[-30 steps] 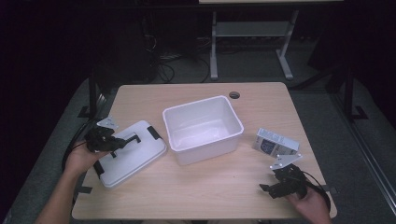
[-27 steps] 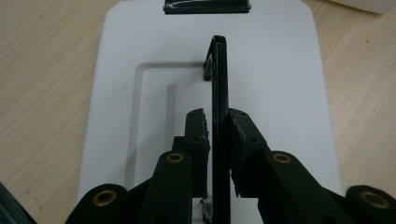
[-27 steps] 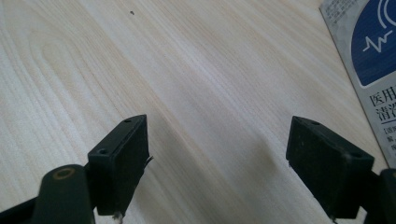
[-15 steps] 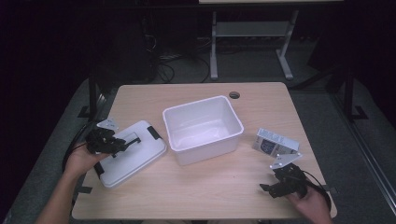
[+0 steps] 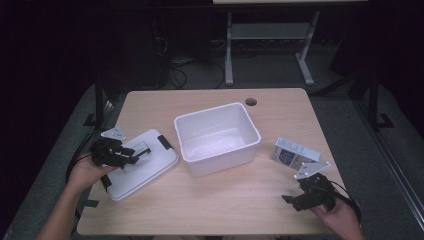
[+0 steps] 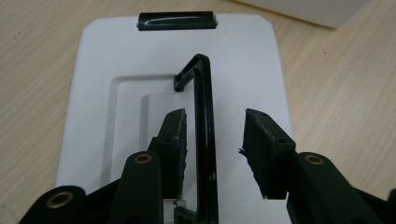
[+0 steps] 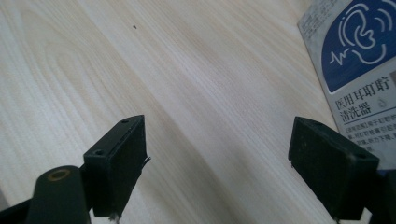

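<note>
We see the white bin lid (image 5: 141,164) lying flat at the table's (image 5: 235,210) left: light, stiff, slick plastic, best taken by its black handle (image 6: 204,135). Our left hand-held gripper (image 6: 215,140) has just been opening, the handle between unpressed pads; the right hand-held gripper (image 7: 233,163) gapes empty.

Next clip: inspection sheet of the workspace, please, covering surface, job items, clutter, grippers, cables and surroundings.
Surface: wooden table, with a round hole near the far edge.
Job items: white lid lying flat, black handle raised; open white bin beside it, apparently empty.
Clutter: small printed box at right.
Grippers: left gripper jaws just opening, astride the handle; right gripper open over bare wood.
Cables: tangle on the floor beyond.
Surroundings: dark room, metal frame legs.
</note>
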Demonstrator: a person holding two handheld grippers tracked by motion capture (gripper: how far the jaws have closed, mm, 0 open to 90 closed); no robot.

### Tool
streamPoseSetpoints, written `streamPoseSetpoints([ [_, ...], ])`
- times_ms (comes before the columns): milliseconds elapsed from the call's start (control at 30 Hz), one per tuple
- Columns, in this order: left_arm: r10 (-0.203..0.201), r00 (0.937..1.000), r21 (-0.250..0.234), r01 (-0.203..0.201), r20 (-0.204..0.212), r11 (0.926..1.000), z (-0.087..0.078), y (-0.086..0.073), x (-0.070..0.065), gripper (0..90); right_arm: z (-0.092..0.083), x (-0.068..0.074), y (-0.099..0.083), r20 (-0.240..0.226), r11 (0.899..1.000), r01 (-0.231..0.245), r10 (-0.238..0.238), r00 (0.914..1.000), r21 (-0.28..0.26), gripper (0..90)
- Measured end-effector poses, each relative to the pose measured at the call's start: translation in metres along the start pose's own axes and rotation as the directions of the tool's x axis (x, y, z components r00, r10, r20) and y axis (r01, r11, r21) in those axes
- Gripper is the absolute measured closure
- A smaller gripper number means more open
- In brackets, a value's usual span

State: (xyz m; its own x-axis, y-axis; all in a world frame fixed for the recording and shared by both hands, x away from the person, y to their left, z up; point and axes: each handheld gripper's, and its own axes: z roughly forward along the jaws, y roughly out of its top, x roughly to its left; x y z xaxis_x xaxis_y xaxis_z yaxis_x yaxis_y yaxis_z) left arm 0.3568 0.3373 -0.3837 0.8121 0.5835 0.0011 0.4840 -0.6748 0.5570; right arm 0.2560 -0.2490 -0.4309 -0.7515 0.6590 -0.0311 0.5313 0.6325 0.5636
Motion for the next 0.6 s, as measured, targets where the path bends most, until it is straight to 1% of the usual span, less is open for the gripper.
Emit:
streamPoseSetpoints([
  [100, 0.007, 1.0, 0.001, -0.007, 0.0, 1.0, -0.002, 0.002, -0.001, 57.8, -0.004, -0.001, 0.0, 0.003, 1.0, 0.003, -0.003, 1.0, 0.004, 17.2],
  [167, 0.007, 1.0, -0.007, -0.007, 0.001, 1.0, -0.002, 0.003, -0.002, 56.8, -0.007, -0.001, 0.001, 0.01, 1.0, 0.004, -0.004, 0.9999, -0.006, 16.9],
  [267, 0.01, 0.9999, -0.007, -0.01, 0.006, 0.9999, -0.001, 0.004, -0.004, 55.8, -0.014, -0.003, 0.003, 0.013, 1.0, 0.008, -0.008, 0.9999, -0.011, 15.7],
  [400, 0.015, 0.9998, -0.001, -0.015, 0.009, 0.9999, 0.001, 0.004, -0.004, 54.4, -0.021, -0.004, 0.006, 0.026, 1.0, 0.025, -0.025, 0.9994, -0.012, 15.5],
  [433, 0.014, 0.9999, -0.001, -0.014, 0.009, 0.9999, 0.001, 0.004, -0.003, 53.7, -0.024, -0.005, 0.008, 0.032, 0.999, 0.036, -0.036, 0.9989, -0.015, 15.3],
  [500, 0.018, 0.9998, -0.002, -0.018, 0.006, 0.9998, 0.0, 0.005, -0.003, 53.4, -0.027, -0.007, 0.009, 0.036, 0.999, 0.036, -0.036, 0.9987, -0.013, 14.7],
  [567, 0.025, 0.9997, -0.017, -0.025, 0.006, 0.9996, 0.0, 0.004, -0.004, 52.9, -0.028, -0.009, 0.01, 0.035, 0.999, 0.033, -0.033, 0.9988, -0.011, 14.7],
  [600, 0.022, 0.9997, -0.019, -0.022, 0.005, 0.9996, -0.001, 0.004, -0.004, 52.5, -0.029, -0.01, 0.011, 0.036, 1.0, 0.029, -0.028, 0.9989, -0.01, 14.7],
])
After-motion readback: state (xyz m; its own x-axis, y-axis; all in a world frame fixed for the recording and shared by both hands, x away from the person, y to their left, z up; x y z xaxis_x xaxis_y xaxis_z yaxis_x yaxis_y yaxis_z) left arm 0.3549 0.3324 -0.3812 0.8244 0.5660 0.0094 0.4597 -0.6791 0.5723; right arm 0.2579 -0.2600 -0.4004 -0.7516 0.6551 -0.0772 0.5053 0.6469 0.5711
